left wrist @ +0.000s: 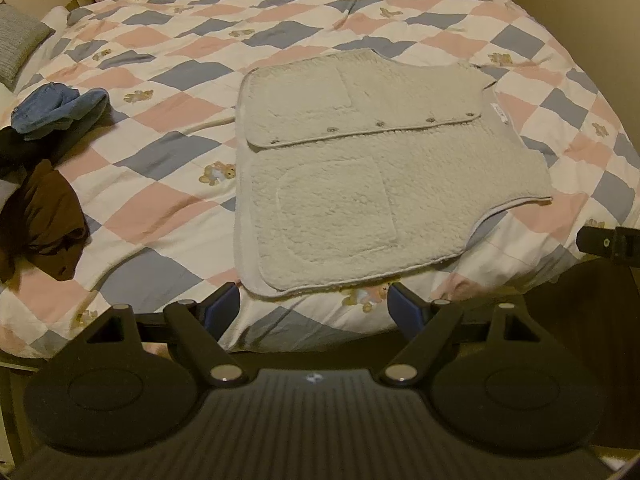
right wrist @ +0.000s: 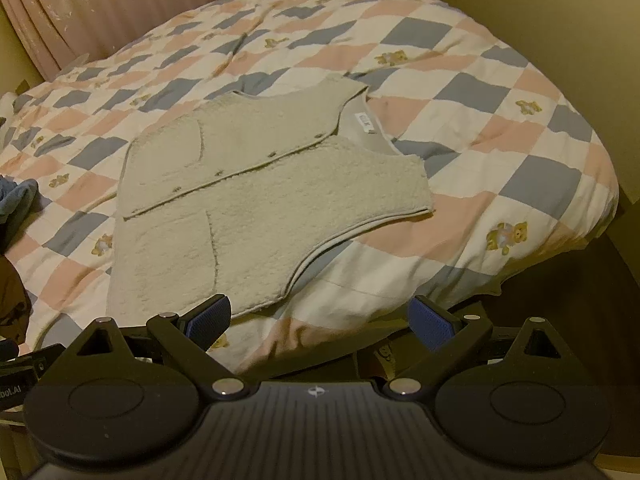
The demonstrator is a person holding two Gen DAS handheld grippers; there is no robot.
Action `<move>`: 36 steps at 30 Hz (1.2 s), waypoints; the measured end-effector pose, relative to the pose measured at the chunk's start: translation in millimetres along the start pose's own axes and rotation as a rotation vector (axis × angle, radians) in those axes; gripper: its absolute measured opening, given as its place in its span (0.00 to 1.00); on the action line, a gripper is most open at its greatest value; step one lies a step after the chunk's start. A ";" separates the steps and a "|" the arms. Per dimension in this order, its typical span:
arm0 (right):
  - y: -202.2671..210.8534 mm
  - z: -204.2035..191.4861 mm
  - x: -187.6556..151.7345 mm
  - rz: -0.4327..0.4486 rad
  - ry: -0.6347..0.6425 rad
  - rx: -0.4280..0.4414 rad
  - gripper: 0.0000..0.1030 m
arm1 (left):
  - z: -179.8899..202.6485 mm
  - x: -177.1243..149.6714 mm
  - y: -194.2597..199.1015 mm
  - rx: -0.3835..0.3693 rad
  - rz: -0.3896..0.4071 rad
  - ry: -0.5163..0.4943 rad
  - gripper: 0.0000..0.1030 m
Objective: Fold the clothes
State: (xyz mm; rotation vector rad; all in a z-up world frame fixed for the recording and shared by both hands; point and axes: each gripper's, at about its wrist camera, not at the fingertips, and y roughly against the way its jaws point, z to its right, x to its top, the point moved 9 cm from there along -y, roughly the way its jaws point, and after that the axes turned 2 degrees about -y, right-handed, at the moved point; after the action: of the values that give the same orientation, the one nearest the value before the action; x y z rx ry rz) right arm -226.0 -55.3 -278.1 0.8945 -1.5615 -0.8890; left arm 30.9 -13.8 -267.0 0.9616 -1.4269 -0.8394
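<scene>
A cream fleece vest (left wrist: 360,168) (right wrist: 256,200) lies flat and buttoned on the checked quilt (left wrist: 160,112) (right wrist: 460,92), its neck to the right and hem to the left. My left gripper (left wrist: 316,308) hovers open at the bed's near edge, just short of the vest's near hem corner, with nothing between its blue pads (left wrist: 222,308). My right gripper (right wrist: 320,320) is open too, held just off the vest's near armhole edge. Part of the right gripper (left wrist: 608,242) shows at the far right of the left wrist view.
A heap of blue and dark brown clothes (left wrist: 44,152) lies on the bed's left side. A grey pillow (left wrist: 20,44) sits at the far left. Pink curtains (right wrist: 100,4) hang behind the bed. The bed's right edge (right wrist: 600,200) drops to dark floor.
</scene>
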 end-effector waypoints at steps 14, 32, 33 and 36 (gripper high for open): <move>-26.1 34.1 16.2 -0.061 -0.114 0.031 0.95 | 15.4 24.4 -23.8 0.021 -0.040 0.032 0.76; -89.6 55.9 229.7 -0.041 0.600 0.381 0.92 | 140.8 88.7 -57.5 0.167 -0.084 0.301 0.76; -91.6 57.4 239.0 -0.037 0.664 0.400 0.92 | 151.1 92.0 -57.8 0.179 -0.080 0.311 0.76; -107.6 66.3 254.4 -0.070 0.808 0.438 0.90 | 183.1 99.9 -59.3 0.210 -0.055 0.299 0.76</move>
State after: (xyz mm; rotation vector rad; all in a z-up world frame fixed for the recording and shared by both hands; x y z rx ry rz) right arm -317.2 -324.3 -275.9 1.4066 -1.0119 -0.1536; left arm -146.3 -135.7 -294.9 1.2355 -1.2489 -0.5630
